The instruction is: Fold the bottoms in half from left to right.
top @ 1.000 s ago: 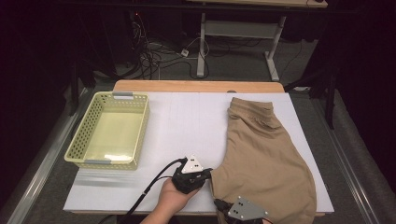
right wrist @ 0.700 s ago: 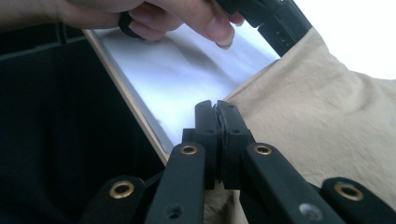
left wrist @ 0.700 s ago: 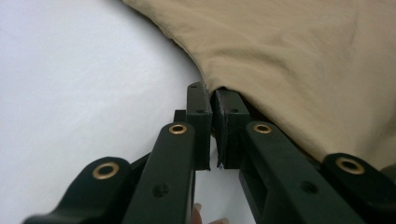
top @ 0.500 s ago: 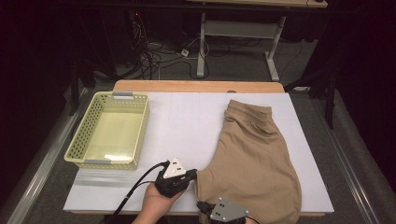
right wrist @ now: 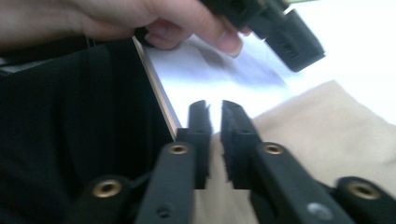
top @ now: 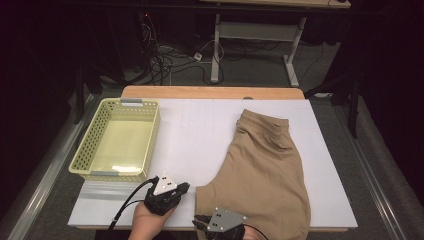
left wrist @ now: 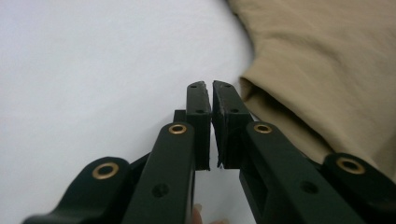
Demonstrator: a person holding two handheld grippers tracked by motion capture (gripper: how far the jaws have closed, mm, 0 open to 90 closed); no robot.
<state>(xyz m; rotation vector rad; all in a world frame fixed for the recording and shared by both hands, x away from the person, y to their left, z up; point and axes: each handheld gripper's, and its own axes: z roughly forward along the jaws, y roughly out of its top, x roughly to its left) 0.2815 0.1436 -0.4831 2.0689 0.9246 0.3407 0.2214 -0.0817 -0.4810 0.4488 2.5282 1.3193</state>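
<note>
A tan pair of shorts [top: 265, 170] lies on the right half of the white table cover [top: 200, 130], its lower end at the front edge. My left gripper [top: 186, 187] is just left of the cloth's lower left edge. Its jaws [left wrist: 208, 86] are shut with nothing between them, and the tan cloth [left wrist: 327, 56] lies to their right. My right gripper [top: 196, 219] is at the front edge over the cloth's near corner. Its jaws [right wrist: 214, 105] have just been opening and stand slightly apart, with the tan cloth [right wrist: 327, 126] under and behind them, not pinched.
A pale yellow mesh basket [top: 87, 145] with nothing in it sits at the left of the table. A wooden strip [top: 210, 92] runs along the far edge. The left hand [right wrist: 187, 18] and its gripper [right wrist: 280, 28] are close ahead in the right gripper view.
Both grippers have moved left along the front of the table. The lower end of the shorts has slid left with them. The right gripper's jaws have parted a little.
</note>
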